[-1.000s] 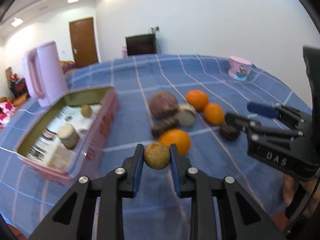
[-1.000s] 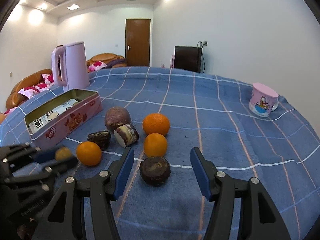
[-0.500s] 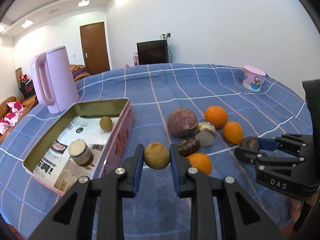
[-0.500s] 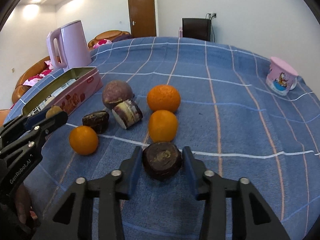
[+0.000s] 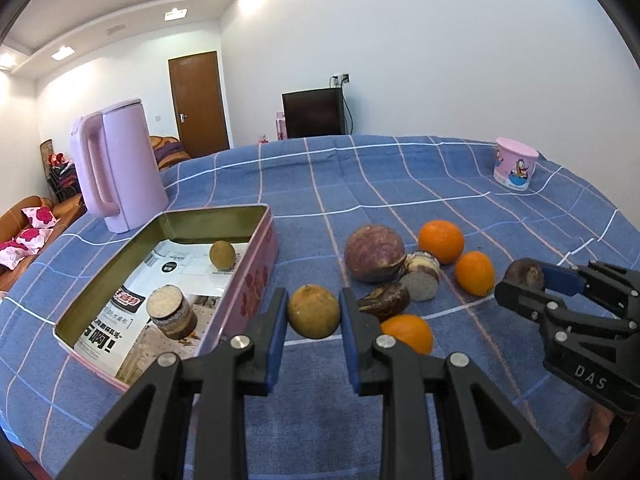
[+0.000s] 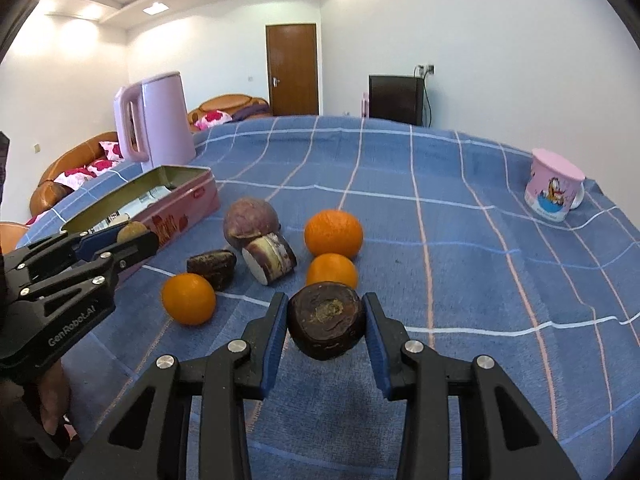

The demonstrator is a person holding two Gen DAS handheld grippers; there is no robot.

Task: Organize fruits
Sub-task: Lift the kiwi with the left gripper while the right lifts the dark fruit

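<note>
Gripping fruit, both tools (image 5: 314, 316) (image 6: 326, 326) tilt downward.

- pink kettle (image 5: 120, 168) upright on tabletop, far left, handle twd camera
- blue checked cloth (image 5: 400, 184) covers whole tabletop
- pink cartoon mug (image 6: 554, 186) upside down, far right, well apart from rest
- brown door (image 6: 292, 70) shut, back wall
- black TV/cabinet (image 5: 314, 114) by wall, cable up to socket
- orange sofa (image 6: 72, 168) w/ pink-flower cushions, left bkgd
- ceiling spotlights on
</note>
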